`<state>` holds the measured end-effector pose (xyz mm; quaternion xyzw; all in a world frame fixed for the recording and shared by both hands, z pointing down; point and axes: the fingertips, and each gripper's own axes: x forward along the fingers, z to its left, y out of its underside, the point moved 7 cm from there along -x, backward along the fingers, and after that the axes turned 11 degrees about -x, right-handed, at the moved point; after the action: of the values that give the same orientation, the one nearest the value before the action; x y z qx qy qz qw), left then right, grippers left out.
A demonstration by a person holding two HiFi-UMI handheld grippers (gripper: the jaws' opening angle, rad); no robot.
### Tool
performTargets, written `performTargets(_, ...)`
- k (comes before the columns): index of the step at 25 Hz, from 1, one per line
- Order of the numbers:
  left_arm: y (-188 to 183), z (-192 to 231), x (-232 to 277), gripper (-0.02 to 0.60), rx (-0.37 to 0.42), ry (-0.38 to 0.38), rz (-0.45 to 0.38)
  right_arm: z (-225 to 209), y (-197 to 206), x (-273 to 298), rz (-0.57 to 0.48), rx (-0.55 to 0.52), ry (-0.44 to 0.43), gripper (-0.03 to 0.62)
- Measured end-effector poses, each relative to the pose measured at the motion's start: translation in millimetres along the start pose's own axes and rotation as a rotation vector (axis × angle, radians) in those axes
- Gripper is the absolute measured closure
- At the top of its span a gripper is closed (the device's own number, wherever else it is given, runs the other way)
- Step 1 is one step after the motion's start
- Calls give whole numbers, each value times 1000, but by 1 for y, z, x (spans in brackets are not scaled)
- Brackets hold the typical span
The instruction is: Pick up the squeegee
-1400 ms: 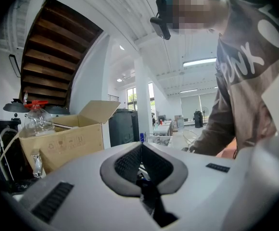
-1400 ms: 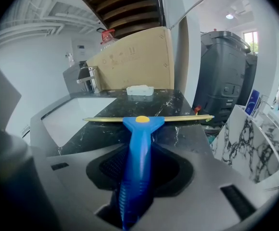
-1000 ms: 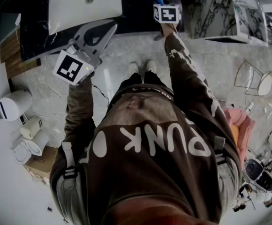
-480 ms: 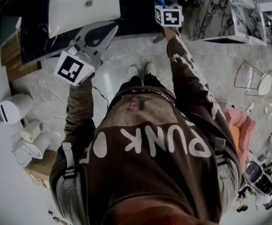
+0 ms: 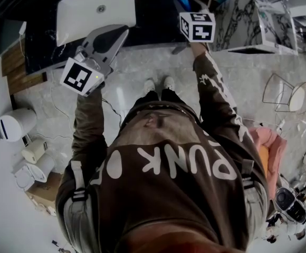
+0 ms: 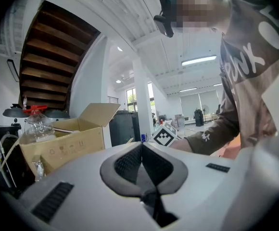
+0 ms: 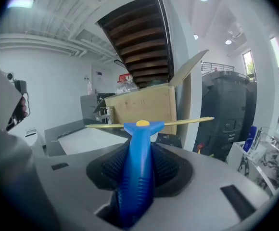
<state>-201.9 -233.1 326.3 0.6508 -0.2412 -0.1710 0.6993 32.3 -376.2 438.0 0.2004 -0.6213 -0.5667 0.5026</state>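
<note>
My right gripper [image 7: 139, 150] has its jaws clenched on the blue handle of the squeegee [image 7: 138, 172], blade outboard and crosswise. I judge this grip keeps the tool steady and clear of the dark worktop [image 5: 153, 16] beneath it. My left gripper [image 6: 142, 160] hangs off to the side, jaws pressed together on nothing, out of the working path. Count: one squeegee, two grippers, one white sink [image 5: 95, 9], one cardboard box [image 7: 144, 105].

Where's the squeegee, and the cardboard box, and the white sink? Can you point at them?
squeegee [image 7: 137, 174]: right gripper view, on its blue ribbed handle.
cardboard box [image 7: 144, 105]: right gripper view, on its brown side wall.
white sink [image 5: 79, 16]: head view, on the bare basin beside the drain.
</note>
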Motion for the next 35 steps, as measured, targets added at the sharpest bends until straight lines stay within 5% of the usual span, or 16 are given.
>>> performTargets(18,-16,4,1,578,35,-28,-19,5,-96,-113,-345,-100,-118,448)
performTargets(35,-35,5,2,578,78,-50,-23,24,-126,-179,-562,-182,-288,448)
